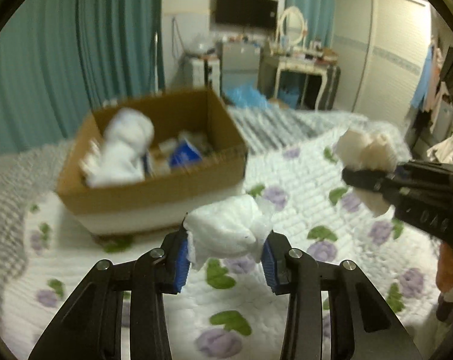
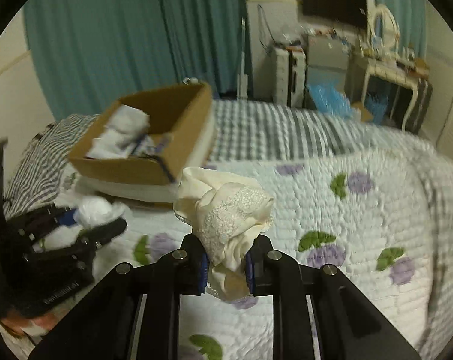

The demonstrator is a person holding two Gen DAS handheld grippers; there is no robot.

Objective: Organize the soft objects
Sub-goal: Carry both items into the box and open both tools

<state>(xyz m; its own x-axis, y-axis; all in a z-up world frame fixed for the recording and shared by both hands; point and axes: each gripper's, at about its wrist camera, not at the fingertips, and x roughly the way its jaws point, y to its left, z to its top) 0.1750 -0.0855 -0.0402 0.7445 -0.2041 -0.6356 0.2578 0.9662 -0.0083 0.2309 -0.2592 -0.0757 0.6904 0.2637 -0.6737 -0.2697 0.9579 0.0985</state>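
My left gripper [image 1: 225, 249] is shut on a crumpled white cloth [image 1: 226, 228] and holds it above the quilt, short of the cardboard box [image 1: 154, 189]. My right gripper [image 2: 225, 262] is shut on a cream lace-trimmed cloth [image 2: 229, 210], also above the quilt. The box [image 2: 130, 169] stands on a white slab on the bed and holds white cloth [image 1: 124, 147] and blue-and-white packets [image 1: 184, 153]. In the left wrist view the right gripper [image 1: 361, 177] shows at the right with its cream cloth [image 1: 367, 147]. In the right wrist view the left gripper [image 2: 91, 225] shows at the left with its white cloth [image 2: 94, 210].
The bed has a white quilt with purple flowers [image 1: 301, 180] and a grey striped blanket [image 2: 265, 132] behind it. Teal curtains [image 1: 76, 45] hang at the back left. A dressing table with mirror [image 1: 298, 60], a wall television [image 1: 244, 9], a wardrobe [image 1: 382, 51] and blue bags [image 1: 247, 96] stand beyond the bed.
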